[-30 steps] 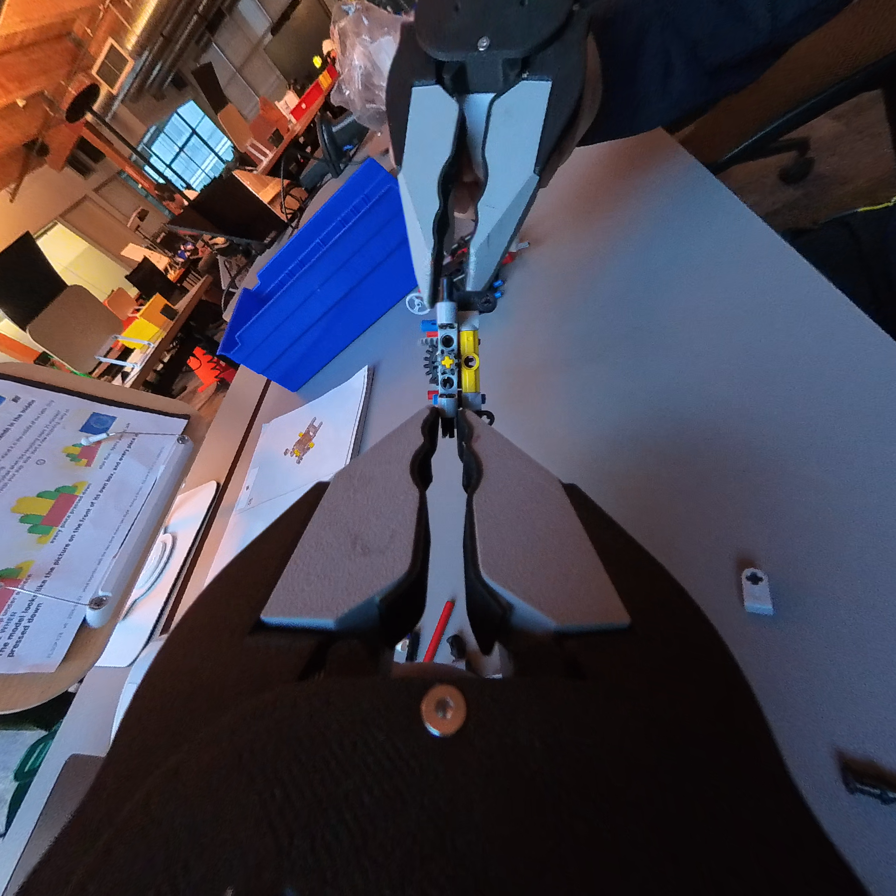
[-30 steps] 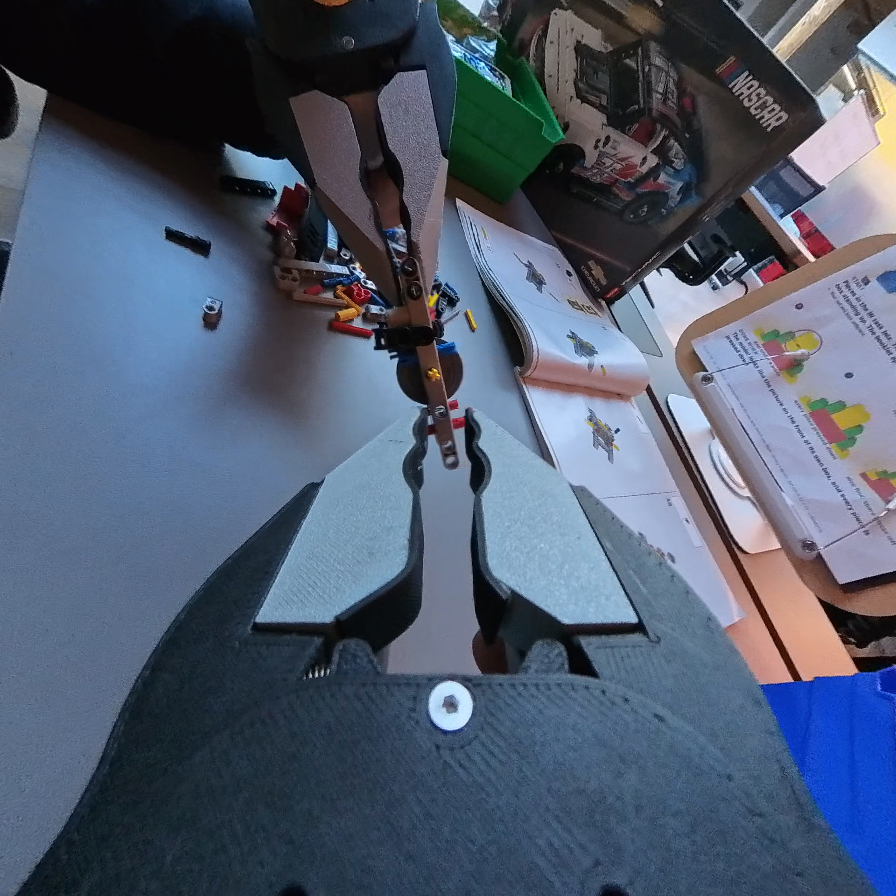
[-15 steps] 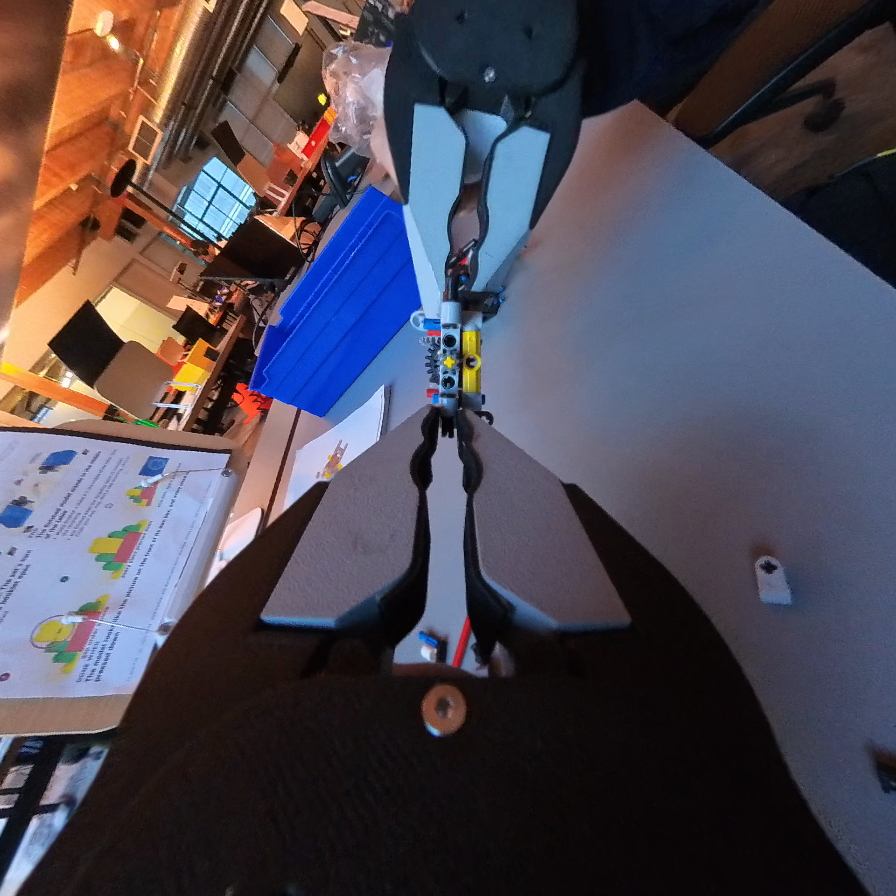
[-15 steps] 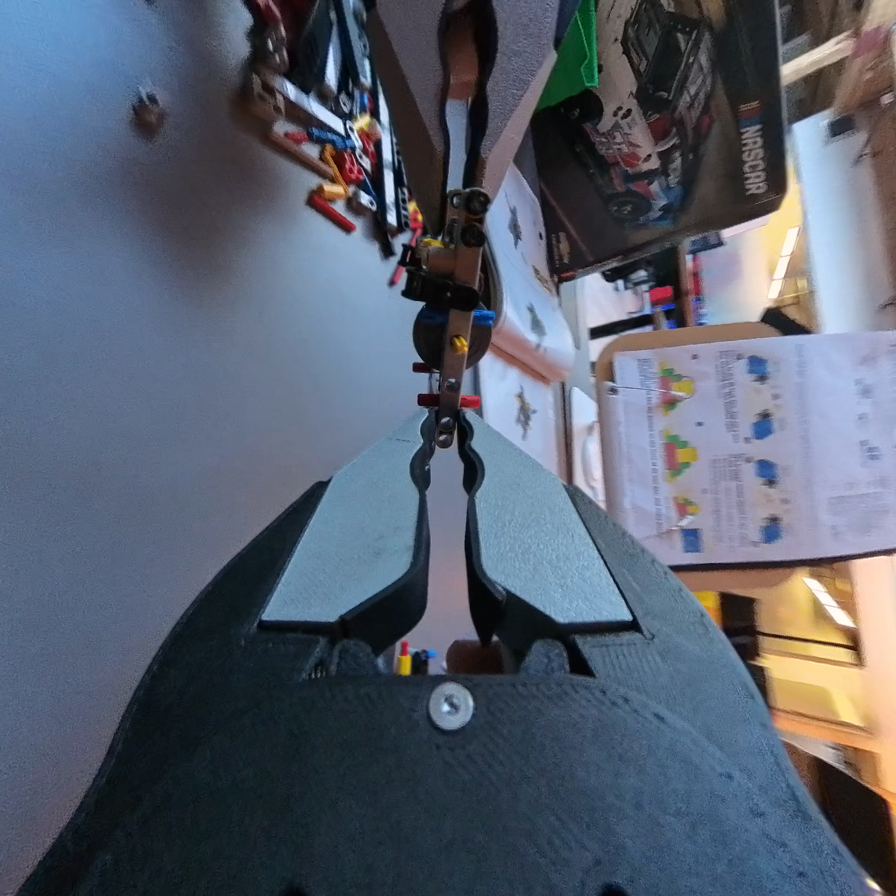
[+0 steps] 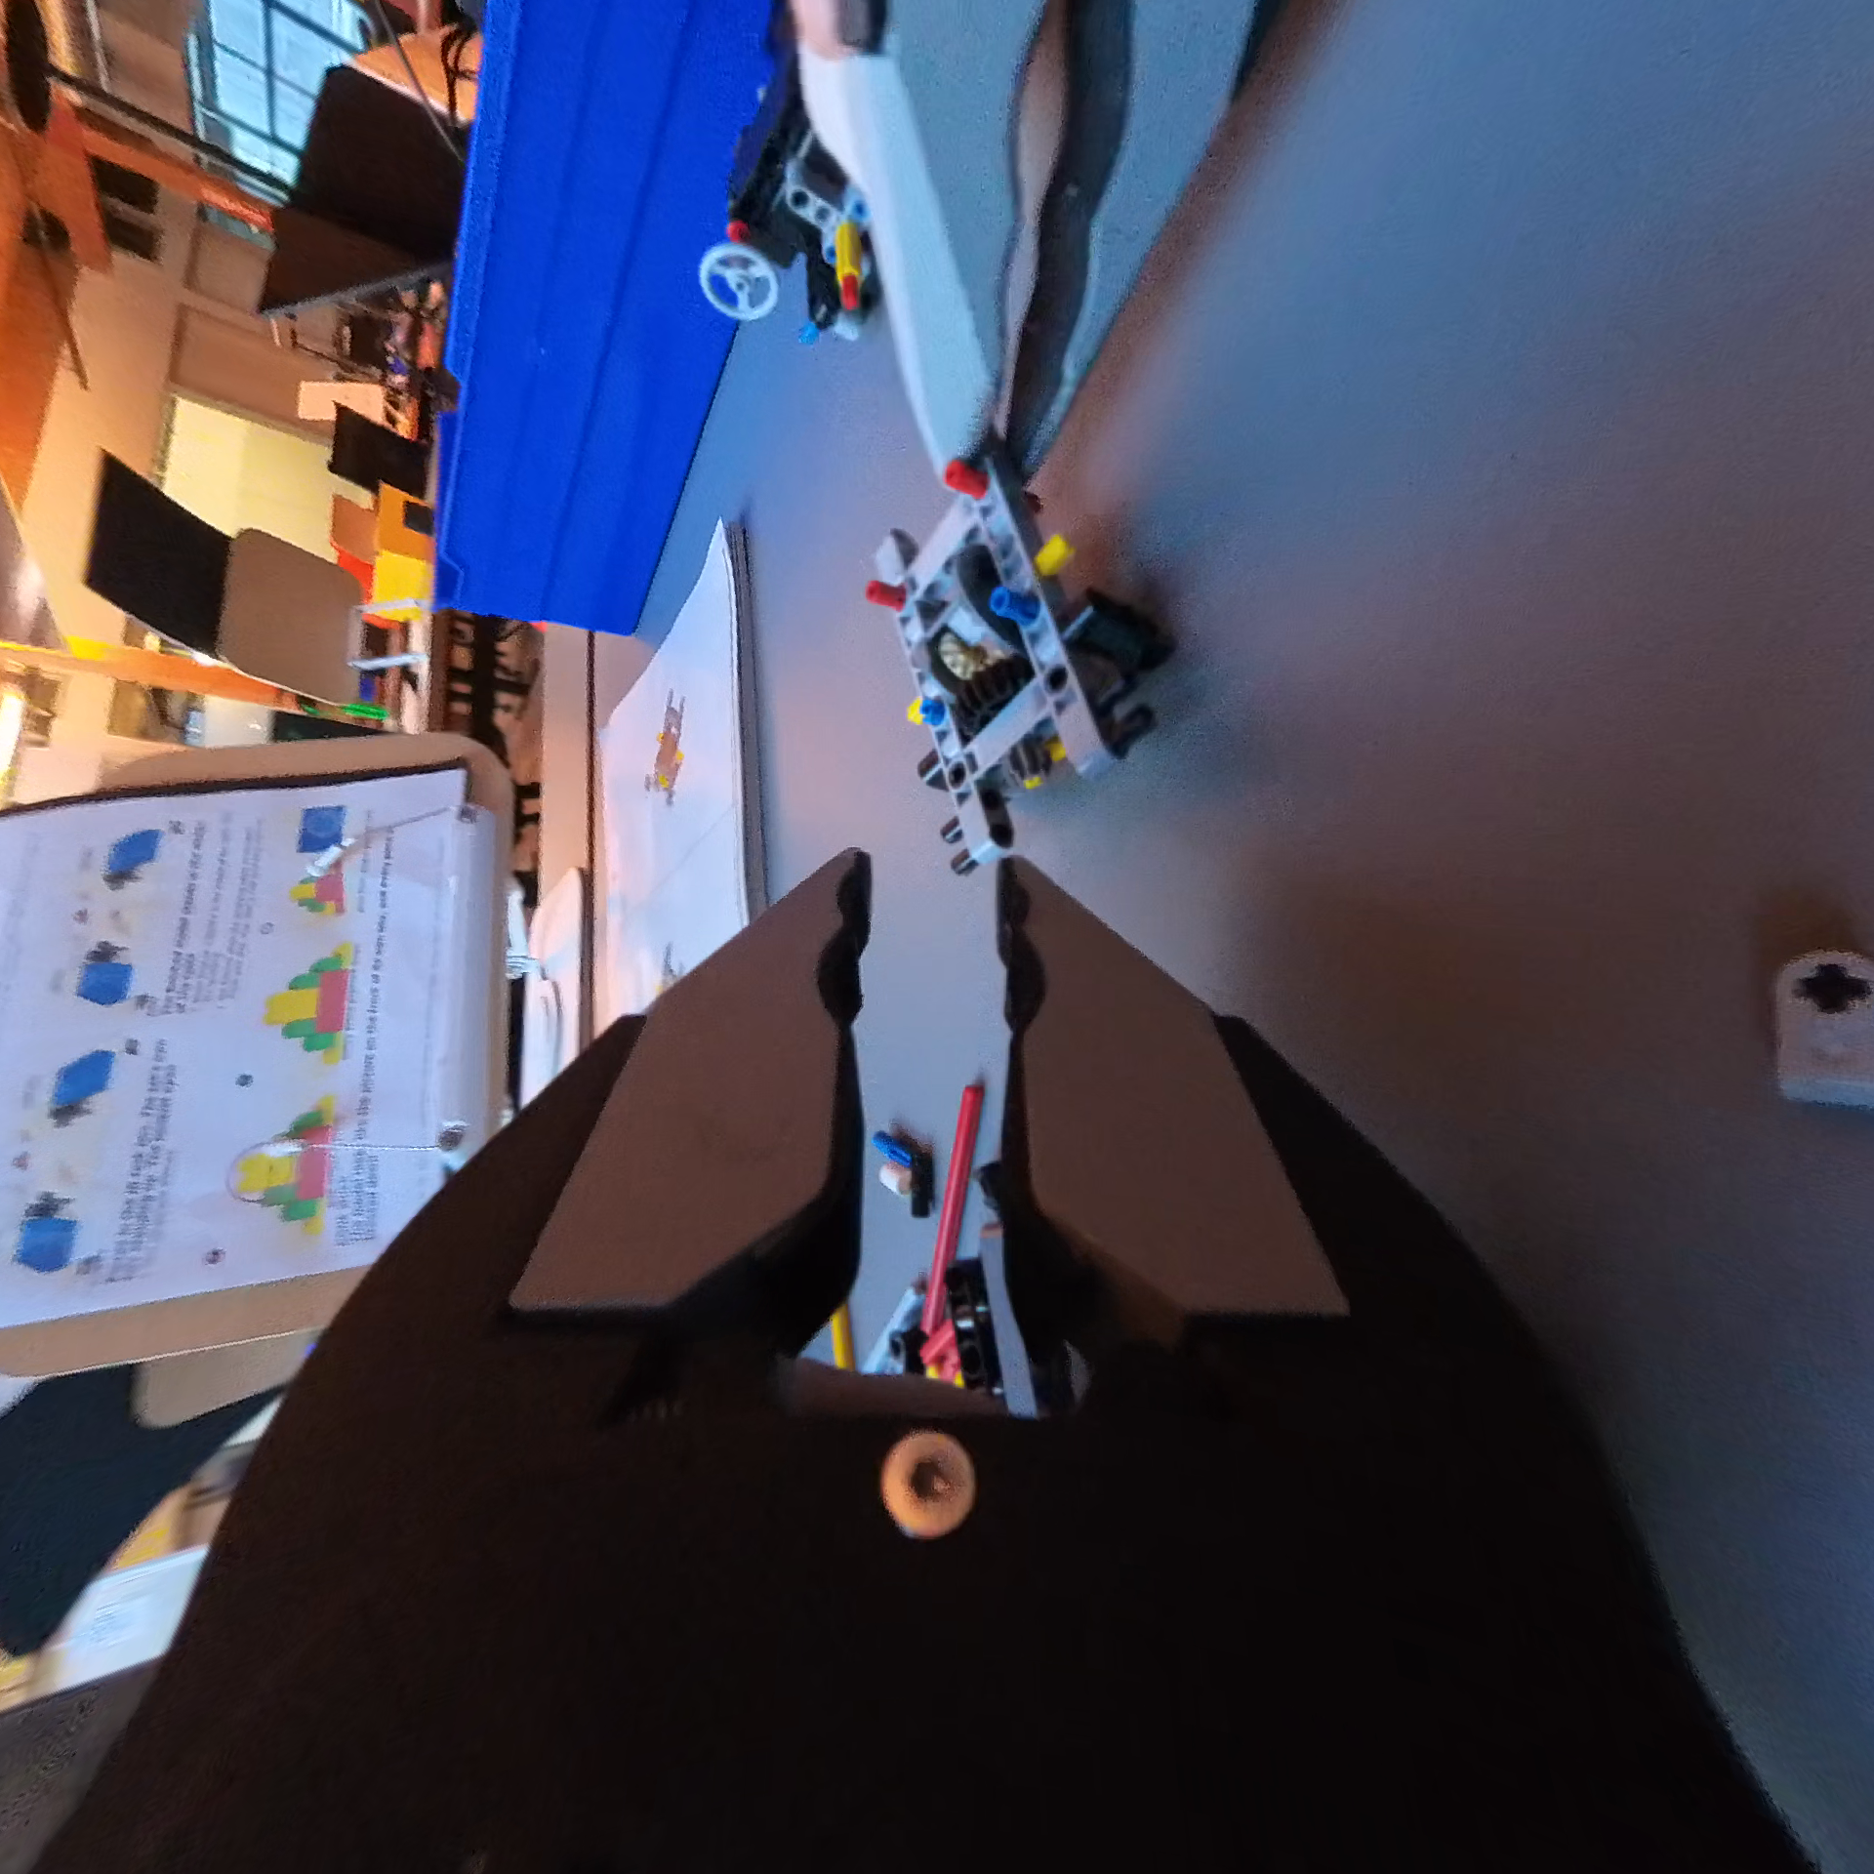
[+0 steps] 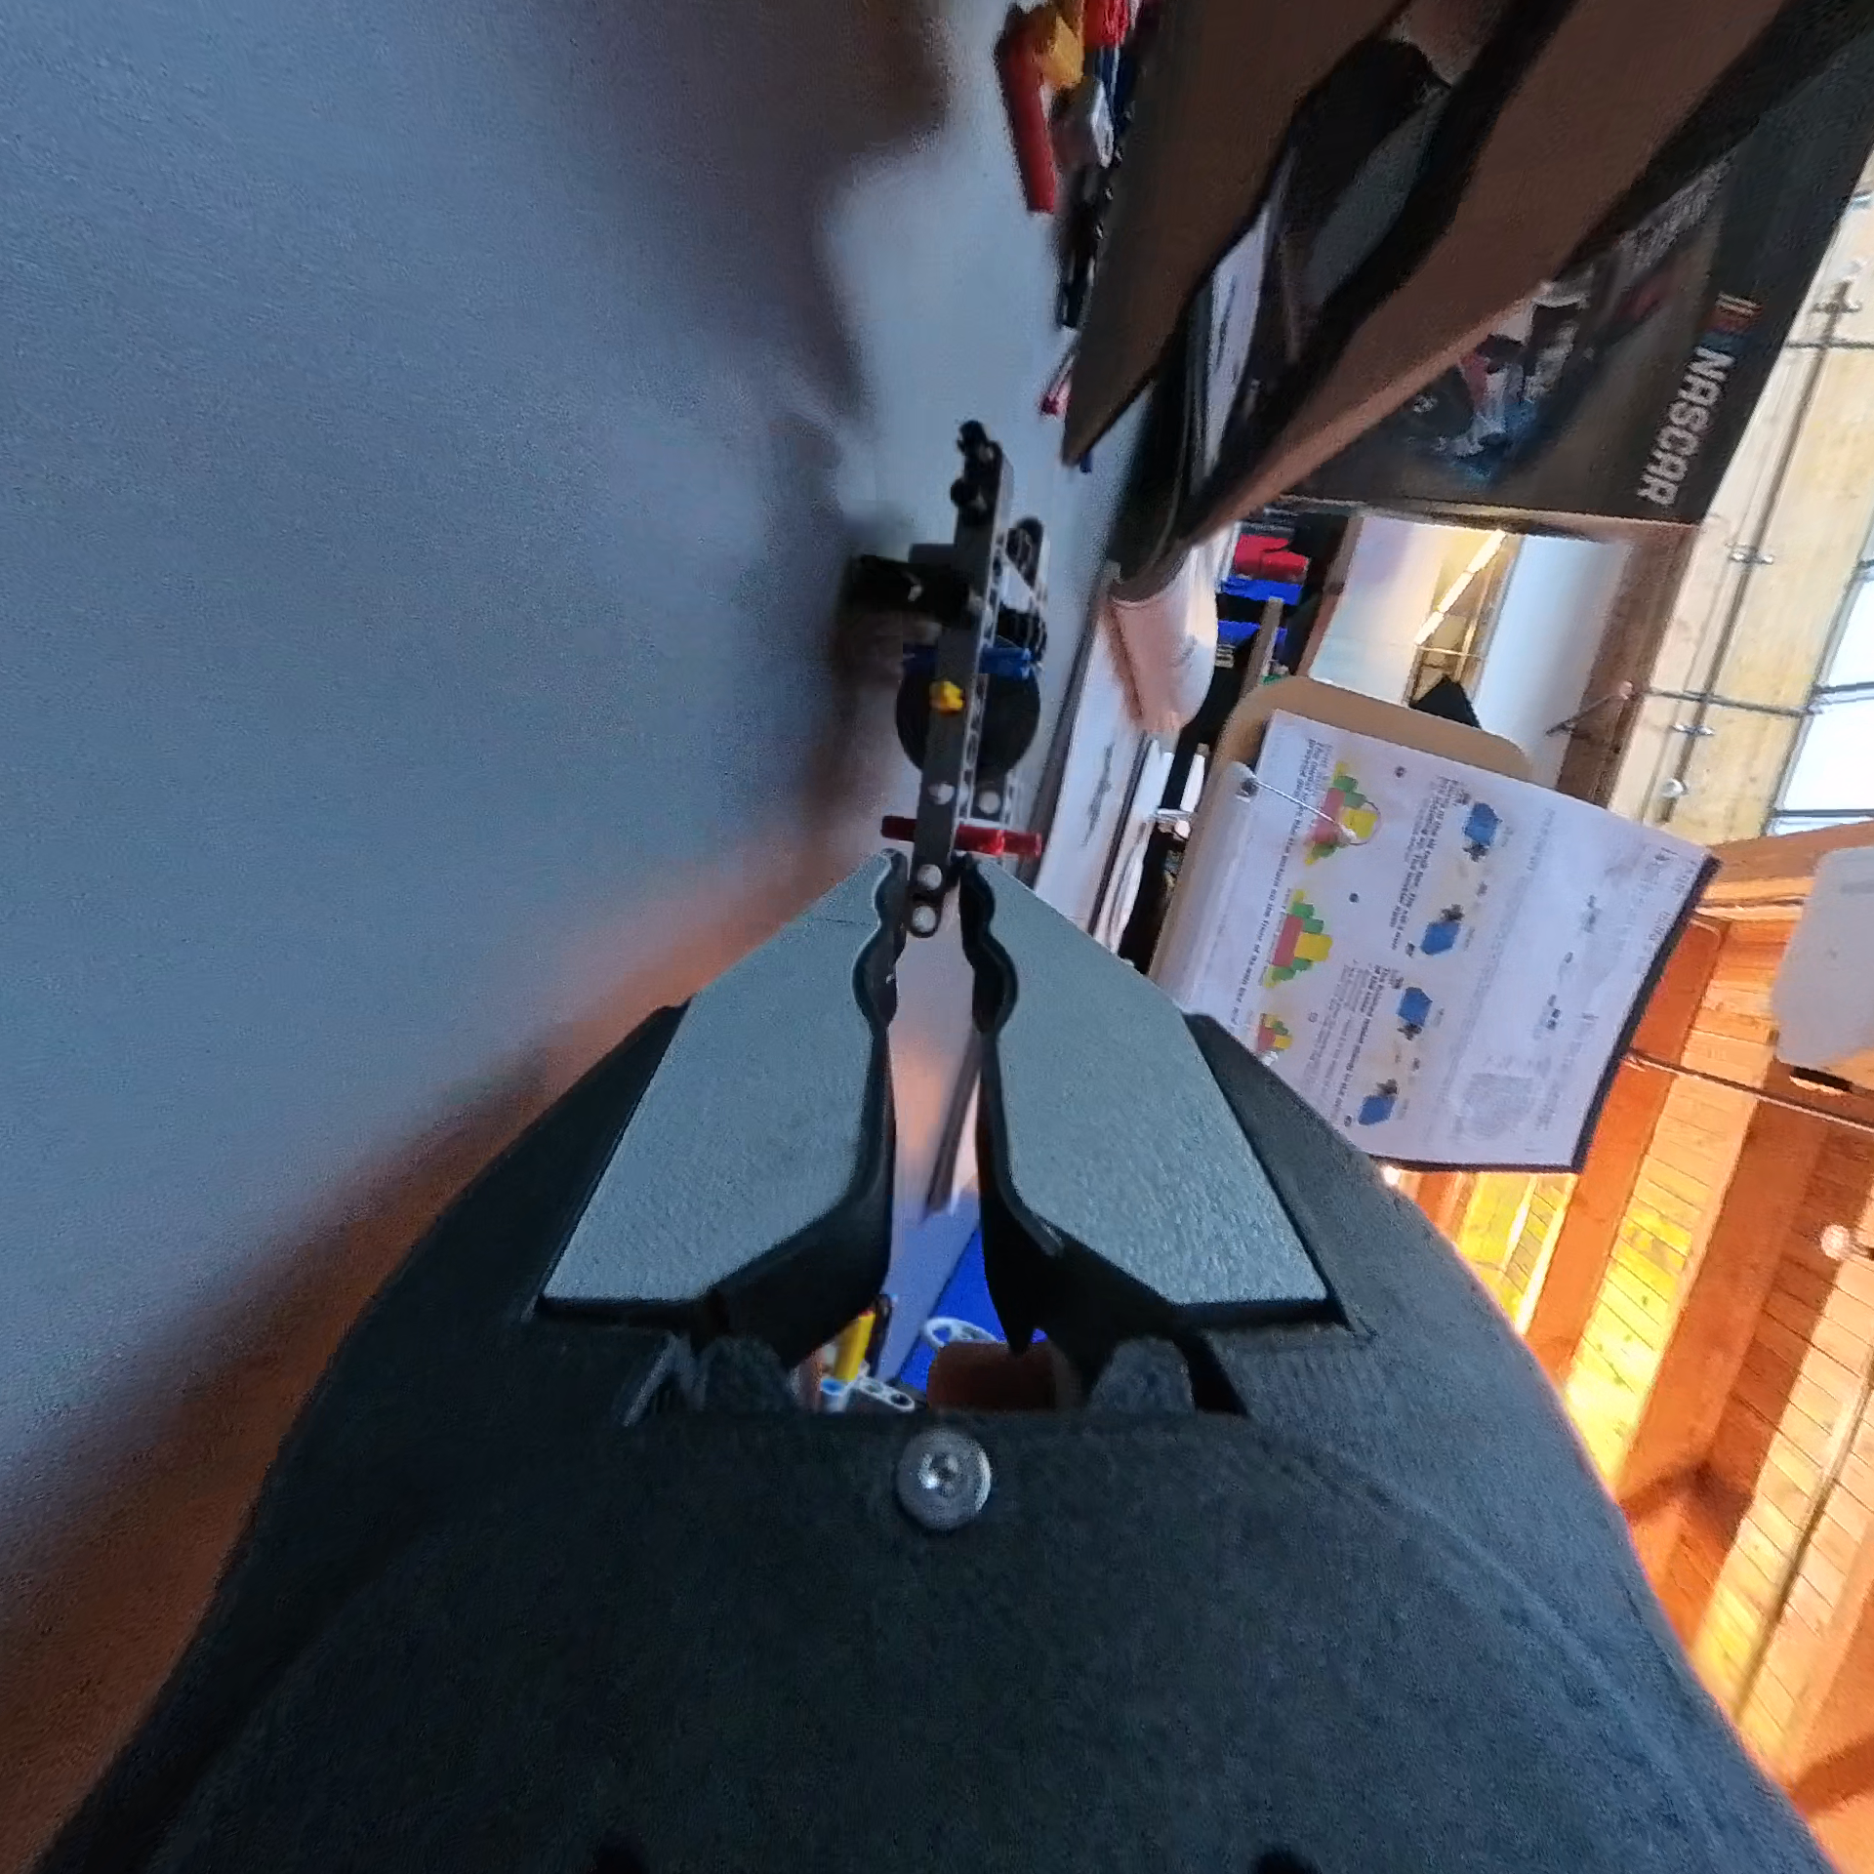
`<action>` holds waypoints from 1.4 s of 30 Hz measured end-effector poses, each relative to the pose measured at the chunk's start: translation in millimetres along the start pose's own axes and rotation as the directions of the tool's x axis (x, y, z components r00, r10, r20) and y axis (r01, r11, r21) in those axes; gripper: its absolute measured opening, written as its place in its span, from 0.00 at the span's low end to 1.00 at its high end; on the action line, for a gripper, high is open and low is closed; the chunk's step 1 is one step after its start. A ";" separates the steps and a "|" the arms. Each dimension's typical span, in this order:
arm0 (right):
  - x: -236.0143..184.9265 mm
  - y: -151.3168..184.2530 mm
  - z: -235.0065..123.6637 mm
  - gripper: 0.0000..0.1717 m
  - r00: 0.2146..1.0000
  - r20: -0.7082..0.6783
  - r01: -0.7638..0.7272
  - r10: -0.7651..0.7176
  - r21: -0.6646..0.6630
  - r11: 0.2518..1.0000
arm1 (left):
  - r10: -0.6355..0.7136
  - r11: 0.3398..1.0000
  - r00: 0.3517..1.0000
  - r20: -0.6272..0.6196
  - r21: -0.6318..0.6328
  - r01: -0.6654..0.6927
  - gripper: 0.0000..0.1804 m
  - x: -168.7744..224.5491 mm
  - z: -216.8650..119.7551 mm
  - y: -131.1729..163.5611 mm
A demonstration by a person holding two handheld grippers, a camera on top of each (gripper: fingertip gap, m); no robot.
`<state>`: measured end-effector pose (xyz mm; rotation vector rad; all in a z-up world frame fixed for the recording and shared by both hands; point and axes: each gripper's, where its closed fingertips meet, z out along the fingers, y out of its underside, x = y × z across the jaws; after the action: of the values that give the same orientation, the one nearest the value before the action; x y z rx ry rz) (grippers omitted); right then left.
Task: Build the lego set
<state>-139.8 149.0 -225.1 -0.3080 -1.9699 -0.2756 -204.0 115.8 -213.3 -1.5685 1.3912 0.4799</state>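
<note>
A small building-brick assembly [image 5: 999, 649] of grey beams, dark gears and red, blue and yellow pins hangs above the grey table [image 5: 1521, 507]. My left gripper [image 5: 933, 872] is open and holds nothing. The assembly's near beam end lies just ahead of its right fingertip [image 5: 1014, 892]. My right gripper [image 6: 931, 887] is shut on the end of the assembly's grey beam [image 6: 958, 710], both pads pressed on it. In the left wrist view the right gripper [image 5: 989, 456] grips the assembly's far end. The left gripper's brown fingers [image 6: 1217, 254] show at the upper right of the right wrist view.
A blue bin [image 5: 598, 304] and an open instruction booklet [image 5: 679, 791] lie to the left. A printed sheet on a board [image 5: 233, 1014] stands nearby. Loose parts include a red axle [image 5: 958, 1176], a white wheel [image 5: 738, 284] and a small white piece [image 5: 1825, 1024]. A dark car box [image 6: 1572, 355] stands behind. Tip to tip, the grippers are about 8 cm apart. The small white piece [image 5: 1825, 1024] is closer to my left gripper, around 11 cm from its tips; the right tips are 15 cm off.
My left gripper opened, let go of the assembly and drew back a little. My right gripper, open around the beam a second ago, closed on it and now carries the assembly alone, turned sideways.
</note>
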 end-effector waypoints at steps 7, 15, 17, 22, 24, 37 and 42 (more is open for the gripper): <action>-4.2 -15.5 -9.6 0.05 0.971 0.118 -0.217 0.207 0.081 0.973 | -0.195 0.976 0.978 -0.077 0.087 0.201 0.14 -4.5 -12.6 -6.6; -5.6 -4.3 -21.5 0.09 0.804 0.214 -0.580 0.555 0.075 0.811 | -0.376 0.916 0.923 -0.084 0.116 0.384 0.17 -12.6 -46.0 3.1; -6.6 0.9 -22.3 0.12 0.763 0.217 -0.632 0.608 0.057 0.773 | -0.405 0.905 0.913 -0.060 0.120 0.409 0.18 -14.6 -59.1 9.7; 16.6 14.9 -26.1 0.13 0.536 0.149 -0.844 0.831 0.110 0.525 | -0.535 0.828 0.843 -0.062 0.160 0.537 0.18 -12.6 -92.8 29.7; 26.4 25.8 -23.8 0.13 0.405 0.107 -0.910 0.908 0.139 0.390 | -0.593 0.793 0.804 -0.031 0.151 0.590 0.18 -16.5 -100.5 45.7; 27.6 49.7 -4.1 0.20 0.229 0.101 -0.973 0.968 0.064 0.223 | -0.855 0.488 0.518 -0.019 0.307 0.817 0.18 -58.4 -117.8 76.7; 30.8 48.1 -7.2 0.18 0.238 0.103 -0.969 0.966 0.095 0.229 | -0.884 0.444 0.467 0.002 0.318 0.838 0.17 -64.6 -118.2 82.8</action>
<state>-129.6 194.6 -191.5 -1.3986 -1.4140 0.7242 -331.9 60.7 -138.4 -1.7131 0.3225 -0.2289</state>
